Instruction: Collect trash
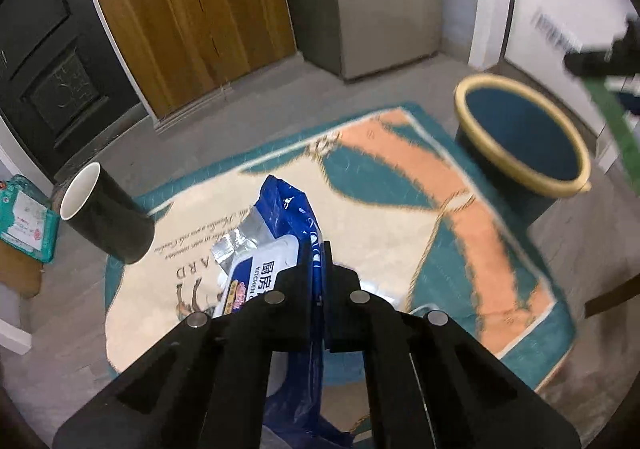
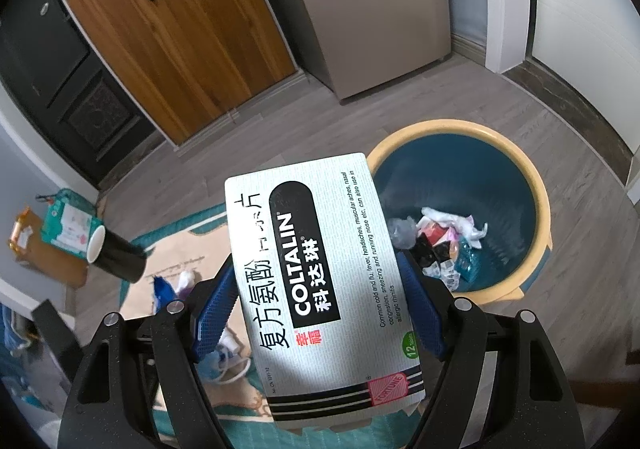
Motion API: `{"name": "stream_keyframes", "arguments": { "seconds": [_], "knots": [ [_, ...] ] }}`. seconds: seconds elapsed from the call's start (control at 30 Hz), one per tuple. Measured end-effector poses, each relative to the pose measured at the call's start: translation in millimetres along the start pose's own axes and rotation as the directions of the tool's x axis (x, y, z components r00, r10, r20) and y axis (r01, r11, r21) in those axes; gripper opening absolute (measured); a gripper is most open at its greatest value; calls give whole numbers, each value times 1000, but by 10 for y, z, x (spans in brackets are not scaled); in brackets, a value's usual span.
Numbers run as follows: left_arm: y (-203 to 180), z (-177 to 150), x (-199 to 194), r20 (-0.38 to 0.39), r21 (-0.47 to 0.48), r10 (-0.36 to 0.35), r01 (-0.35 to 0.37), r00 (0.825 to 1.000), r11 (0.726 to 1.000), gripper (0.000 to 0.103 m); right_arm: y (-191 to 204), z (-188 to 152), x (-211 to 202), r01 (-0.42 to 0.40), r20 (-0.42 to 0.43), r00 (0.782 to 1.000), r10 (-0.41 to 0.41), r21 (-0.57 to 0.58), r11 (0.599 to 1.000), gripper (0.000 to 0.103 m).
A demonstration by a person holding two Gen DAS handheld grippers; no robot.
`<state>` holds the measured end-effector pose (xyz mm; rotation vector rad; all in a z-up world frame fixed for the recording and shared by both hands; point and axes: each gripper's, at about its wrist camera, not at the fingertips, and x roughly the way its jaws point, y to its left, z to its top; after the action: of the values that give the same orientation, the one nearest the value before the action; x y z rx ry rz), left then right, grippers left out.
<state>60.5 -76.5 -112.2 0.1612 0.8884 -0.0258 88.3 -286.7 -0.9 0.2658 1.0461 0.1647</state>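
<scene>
My left gripper (image 1: 318, 269) is shut on a blue wet-wipes packet (image 1: 276, 233) and holds it above the patterned rug (image 1: 400, 217). The blue bin with a yellow rim (image 1: 520, 137) stands to the right of it. My right gripper (image 2: 316, 289) is shut on a white Coltalin medicine box (image 2: 320, 281), held above the floor just left of the bin (image 2: 532, 185). Crumpled trash (image 2: 444, 245) lies in the bin's bottom. The right gripper shows blurred at the far right of the left wrist view (image 1: 600, 57).
A black paper cup (image 1: 104, 217) lies on its side at the rug's left edge; it also shows in the right wrist view (image 2: 116, 253). A teal packet (image 2: 68, 225) lies on a brown mat. A wooden cabinet (image 2: 180, 33) and a grey fridge (image 2: 360, 9) stand behind.
</scene>
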Motion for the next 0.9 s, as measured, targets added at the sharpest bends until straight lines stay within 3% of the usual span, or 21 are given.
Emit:
{"name": "stream_keyframes", "arguments": {
  "seconds": [0.13,0.27,0.43,0.53,0.9],
  "knots": [
    [19,126,-201,83,-24,-121,123,989,992,2,-52,6,-22,-14,4,1000,13,21,1000,78],
    [-3,255,-432,166,-6,-291,296,942,955,2,-164,26,-80,-38,19,999,37,66,997,78],
    [-66,374,-633,226,24,-396,401,890,916,2,-370,80,-194,-66,53,997,60,113,991,78],
    [-115,418,-673,238,32,-428,433,872,901,2,-552,128,-272,-68,77,995,58,144,987,78],
    [-579,766,-543,228,77,-479,474,848,877,2,-1371,244,-241,-13,88,996,-15,308,951,78]
  ]
}}
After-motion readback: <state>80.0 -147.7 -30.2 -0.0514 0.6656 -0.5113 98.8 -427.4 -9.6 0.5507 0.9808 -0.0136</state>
